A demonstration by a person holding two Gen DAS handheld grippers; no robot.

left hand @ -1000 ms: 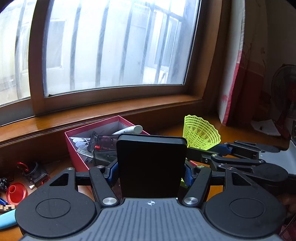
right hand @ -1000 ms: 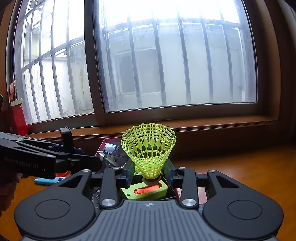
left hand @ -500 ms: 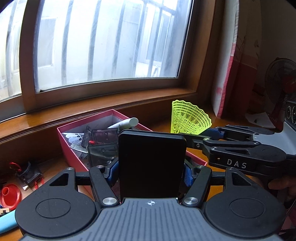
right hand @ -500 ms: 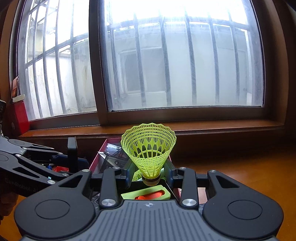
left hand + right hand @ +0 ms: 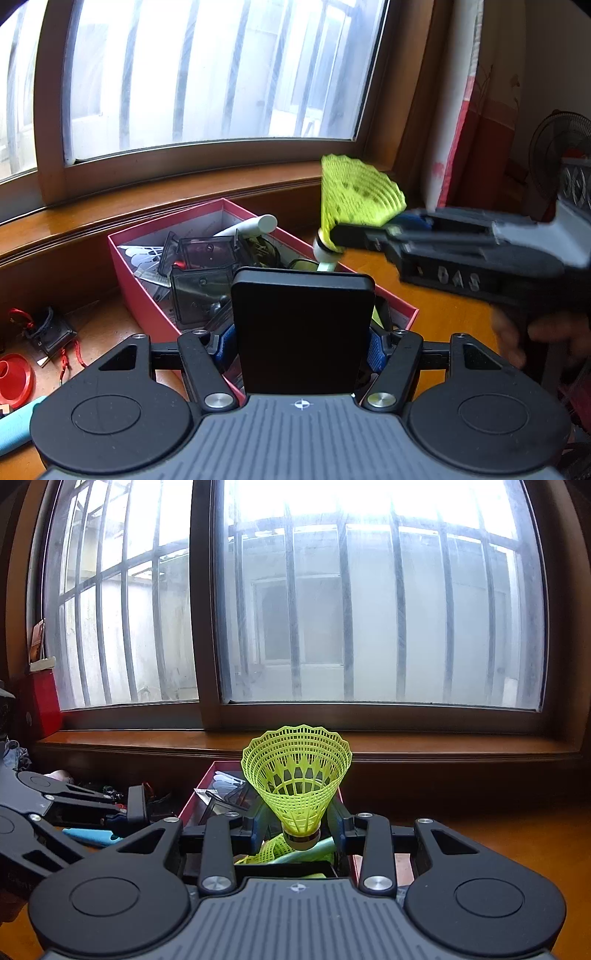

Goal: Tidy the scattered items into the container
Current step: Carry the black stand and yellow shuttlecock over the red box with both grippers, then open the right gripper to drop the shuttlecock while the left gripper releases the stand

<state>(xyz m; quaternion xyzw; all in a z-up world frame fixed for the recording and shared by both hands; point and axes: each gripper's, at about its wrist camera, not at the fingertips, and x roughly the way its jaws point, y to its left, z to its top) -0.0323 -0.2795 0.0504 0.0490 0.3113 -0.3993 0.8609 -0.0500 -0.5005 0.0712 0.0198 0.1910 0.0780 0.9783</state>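
Right gripper [image 5: 297, 830] clamped on yellow shuttlecock [image 5: 296, 775] held upright above red box [image 5: 140, 288] on desk [image 5: 436, 295], left gripper [image 5: 301, 347] clamped on flat black case [image 5: 301, 332] over the box's near end

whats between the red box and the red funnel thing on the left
In the left wrist view, a small black device with red cords lies on the wooden table between the red box and the red funnel.
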